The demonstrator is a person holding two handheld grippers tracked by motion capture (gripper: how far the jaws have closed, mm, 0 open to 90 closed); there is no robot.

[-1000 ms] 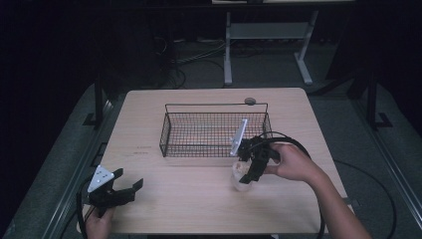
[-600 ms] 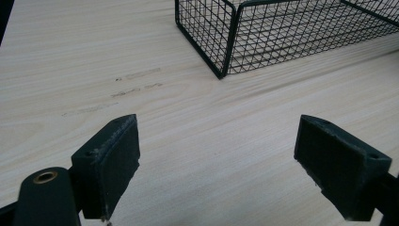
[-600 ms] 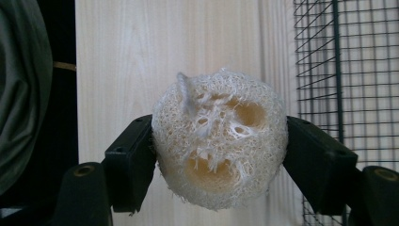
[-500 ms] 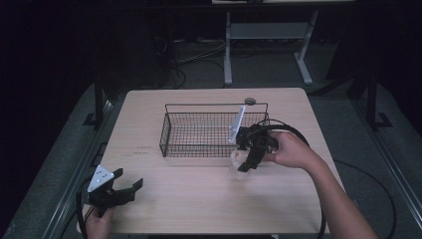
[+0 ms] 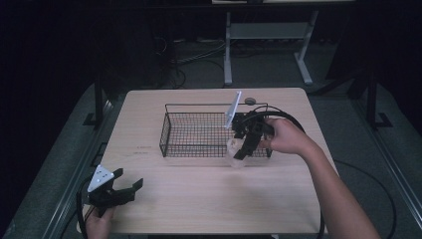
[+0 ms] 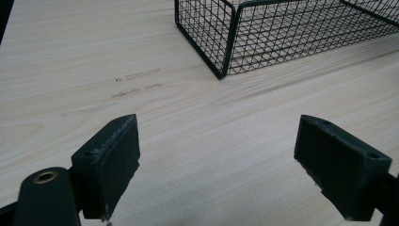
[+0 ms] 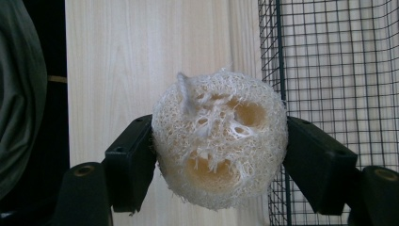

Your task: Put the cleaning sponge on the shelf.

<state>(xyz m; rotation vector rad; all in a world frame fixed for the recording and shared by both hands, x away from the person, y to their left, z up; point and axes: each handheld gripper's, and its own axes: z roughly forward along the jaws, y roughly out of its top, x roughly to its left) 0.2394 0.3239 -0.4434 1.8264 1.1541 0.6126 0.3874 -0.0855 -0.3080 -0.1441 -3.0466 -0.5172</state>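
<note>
**Loofah held at the basket's rim: risk of snagging or slipping**

While the right tool (image 5: pixel 242 148) grips a loofah (image 7: pixel 219 139) between both jaws, the piece hangs at the near wall of the basket (image 5: pixel 195 149), wire mesh just beside one jaw. Its soft, open fibres could catch on the wire, or compress and slide free if the squeeze loosens. Too low a path would likely knock the rim. Wide open and empty, the left tool (image 6: pixel 216 165) rests over bare table (image 6: pixel 197 122), well apart.

Pale wood table (image 5: pixel 209 199) — grey metal stand (image 5: pixel 263 35) behind.
</note>
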